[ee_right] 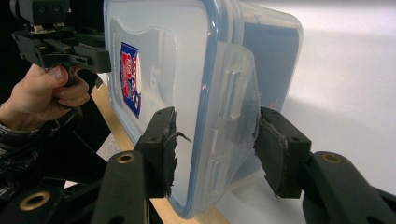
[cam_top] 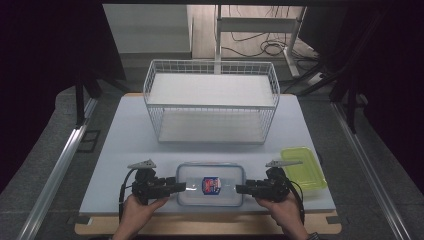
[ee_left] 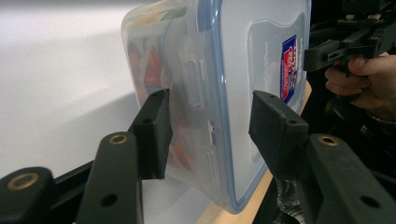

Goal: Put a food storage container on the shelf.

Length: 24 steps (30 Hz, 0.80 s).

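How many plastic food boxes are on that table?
2. A clear rectangular plastic box with a blue-edged lid sits at the near edge, a gripper at each short end. A yellow-green plastic box lies to its right. The white wire basket behind looks empty.

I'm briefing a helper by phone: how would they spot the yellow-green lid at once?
Start at the white wire basket at the table's far middle, then come to the near edge, where both grippers flank a clear lidded container. Just right of the right gripper lies the yellow-green lid, the table's one brightly coloured item.
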Available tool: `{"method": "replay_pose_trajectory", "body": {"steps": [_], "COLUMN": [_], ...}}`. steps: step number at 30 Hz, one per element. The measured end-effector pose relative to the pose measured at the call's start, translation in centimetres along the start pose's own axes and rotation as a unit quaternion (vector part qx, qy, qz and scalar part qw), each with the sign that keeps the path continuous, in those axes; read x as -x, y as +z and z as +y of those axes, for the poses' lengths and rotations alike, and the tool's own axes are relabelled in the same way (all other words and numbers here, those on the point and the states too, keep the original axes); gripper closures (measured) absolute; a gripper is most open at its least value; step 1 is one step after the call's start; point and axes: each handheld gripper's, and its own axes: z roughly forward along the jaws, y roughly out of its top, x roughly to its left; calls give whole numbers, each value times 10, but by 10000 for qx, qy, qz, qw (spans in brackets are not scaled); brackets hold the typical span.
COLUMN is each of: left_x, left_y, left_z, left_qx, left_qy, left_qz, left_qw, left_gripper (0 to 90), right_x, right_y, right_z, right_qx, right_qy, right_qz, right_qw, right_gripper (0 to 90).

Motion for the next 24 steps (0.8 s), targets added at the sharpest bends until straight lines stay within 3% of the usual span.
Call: {"method": "replay_pose_trajectory", "body": {"steps": [10,13,24], "left_x": [1,-1,10], "left_y": [0,-1,-12], "left_z": [1,4,28], "left_qx": [51,104,272], "left_qy": [-199,-241,7], "left_qz": [40,15,124], "left_qw": [9998,9997,9996], "left_gripper": [513,518,520], "right_x": [-1,-3,-9], "right_y": [1,2,-7], "right_z": [1,3,25], "right_qx": [68,131,375], "right_qy": [147,70,-154], "right_qz": [-75,-143,-110], "right_qw": [9998,9998,9991], "right_gripper": [498,497,496]}}
